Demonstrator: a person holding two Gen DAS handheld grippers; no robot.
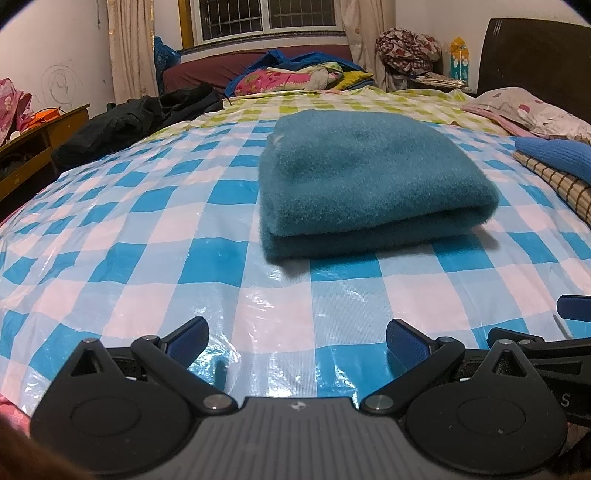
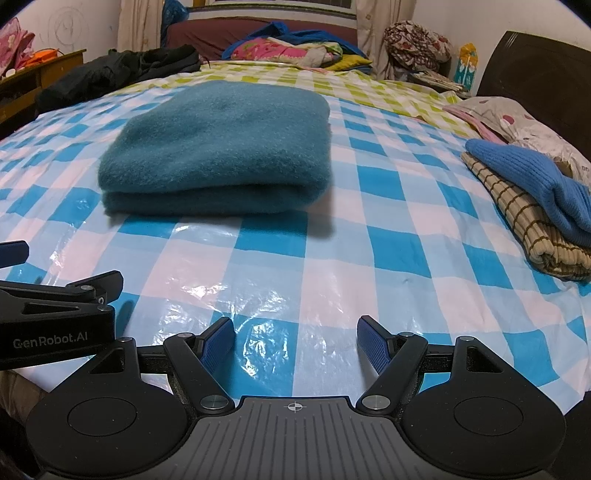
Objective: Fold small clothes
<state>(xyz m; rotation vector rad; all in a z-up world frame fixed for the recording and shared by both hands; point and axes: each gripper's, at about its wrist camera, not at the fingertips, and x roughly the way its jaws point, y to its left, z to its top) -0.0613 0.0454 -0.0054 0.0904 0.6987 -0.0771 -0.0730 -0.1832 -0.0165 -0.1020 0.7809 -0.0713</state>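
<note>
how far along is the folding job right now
Done: the teal garment lies folded in a neat block on the checked sheet, and a blue knit sits folded on a plaid piece at the right. In hand: nothing; the left tool and right tool are both open and empty, short of the teal garment. Left: possibly the dark clothes heaped at the far left.

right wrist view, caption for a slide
Open right tool facing a folded teal garment on the checked sheet.

Checked plastic sheet [image 1: 147, 236] covers bed beneath and ahead of the fingers. Far beyond them: black garment [image 1: 140, 114], window [image 1: 266, 16], possibly a wooden desk [image 1: 40, 140] at left.
</note>
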